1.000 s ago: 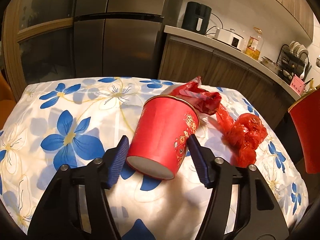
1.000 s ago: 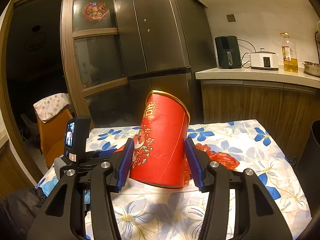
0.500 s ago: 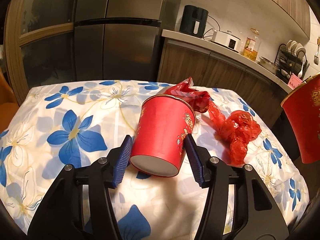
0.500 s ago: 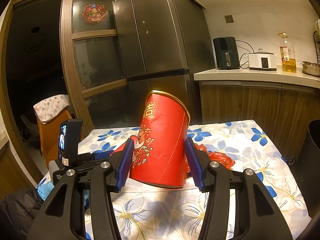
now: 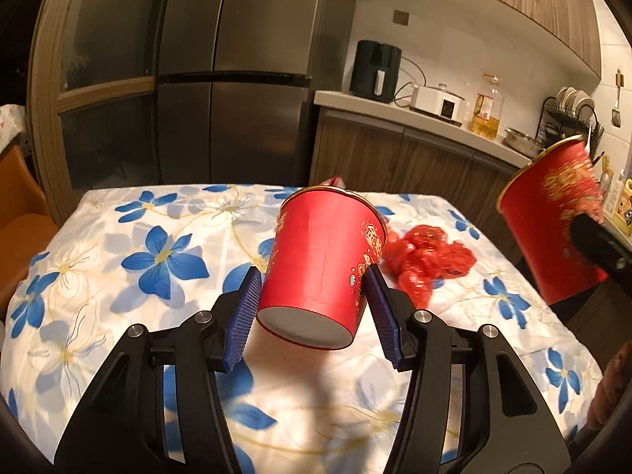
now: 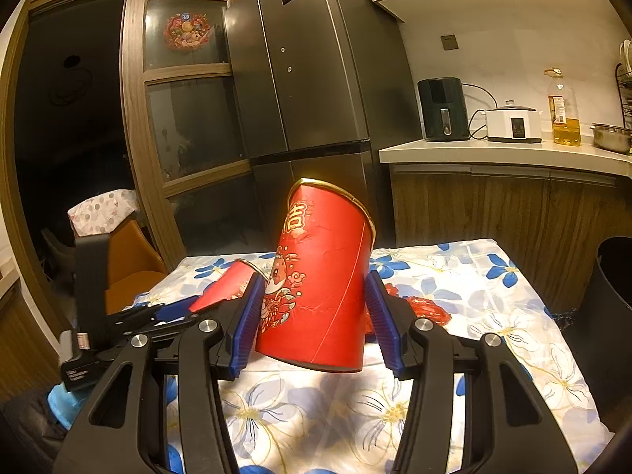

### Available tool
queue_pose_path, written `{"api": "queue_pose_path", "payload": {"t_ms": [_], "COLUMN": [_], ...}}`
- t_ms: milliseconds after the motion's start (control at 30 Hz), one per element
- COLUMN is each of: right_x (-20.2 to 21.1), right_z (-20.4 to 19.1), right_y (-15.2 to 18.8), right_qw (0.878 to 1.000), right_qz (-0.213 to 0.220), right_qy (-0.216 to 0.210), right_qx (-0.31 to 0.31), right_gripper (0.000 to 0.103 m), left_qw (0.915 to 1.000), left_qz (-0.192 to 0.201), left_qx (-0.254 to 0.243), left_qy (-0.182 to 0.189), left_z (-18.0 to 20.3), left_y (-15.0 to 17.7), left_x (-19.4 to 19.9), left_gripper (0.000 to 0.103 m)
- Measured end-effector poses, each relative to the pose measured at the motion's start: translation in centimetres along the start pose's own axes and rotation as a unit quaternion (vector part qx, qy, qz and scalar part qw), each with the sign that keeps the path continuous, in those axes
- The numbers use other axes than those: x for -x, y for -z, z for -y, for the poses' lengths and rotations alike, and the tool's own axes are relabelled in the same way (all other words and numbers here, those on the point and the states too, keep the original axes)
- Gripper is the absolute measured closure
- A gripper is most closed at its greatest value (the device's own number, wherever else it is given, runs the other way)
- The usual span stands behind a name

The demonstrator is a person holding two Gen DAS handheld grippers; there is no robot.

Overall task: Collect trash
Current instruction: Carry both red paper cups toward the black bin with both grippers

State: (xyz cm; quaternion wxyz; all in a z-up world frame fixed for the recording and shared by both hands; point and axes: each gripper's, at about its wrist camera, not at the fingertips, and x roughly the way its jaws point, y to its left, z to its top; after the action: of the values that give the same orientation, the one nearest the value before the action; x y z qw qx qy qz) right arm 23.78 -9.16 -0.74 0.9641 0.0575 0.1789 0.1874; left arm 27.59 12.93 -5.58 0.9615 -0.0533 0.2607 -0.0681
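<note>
- Cups are the matter in hand: each gripper holds one red paper cup with gold print, both lifted clear of the floral tablecloth.
- The left gripper has its blue pads pressed on the lower wall of a red paper cup, which tilts with its mouth away from the camera and its pale base showing.
- The right gripper clamps a second red paper cup near its base; the rim looks squashed out of round.
- Crumpled red plastic wrapper lies on the cloth just beside the left cup, not yet collected.
- A dark bin stands off the table's right edge in the right wrist view.
- Judged step: carrying the cups to disposal. The next move likely calls for swinging each cup over the bin and opening the jaws, then returning for the wrapper.
- The thin walls may buckle under a firmer squeeze.
</note>
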Motion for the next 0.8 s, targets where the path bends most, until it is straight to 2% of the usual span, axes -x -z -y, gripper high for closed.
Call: {"api": "queue_pose_path", "payload": {"t_ms": [233,467,800], "right_x": [1.8,4.0,7.3], "right_z": [1.1,2.8,6.1], "right_y": [0.3,0.5,0.5], "right_qw": [1.0,0.999,0.997], "right_qz": [0.003,0.007,0.024], "right_qy": [0.011,0.031,0.069], "right_qx": [-0.003,-0.008,-0.02], "right_gripper": [0.052,0.052,0.051], "left_qw": [0.9998,0.9996,0.9979], "left_qz": [0.018,0.023,0.028], "left_qx": [0.0,-0.013,-0.033], "left_qy": [0.009,0.013,0.049], "left_z": [2.9,6.4,13.0], "left_y": [-0.2,-0.6,-1.3], "left_x": [2.2,2.8,2.5], "left_gripper": [0.05,0.05,0.05]}}
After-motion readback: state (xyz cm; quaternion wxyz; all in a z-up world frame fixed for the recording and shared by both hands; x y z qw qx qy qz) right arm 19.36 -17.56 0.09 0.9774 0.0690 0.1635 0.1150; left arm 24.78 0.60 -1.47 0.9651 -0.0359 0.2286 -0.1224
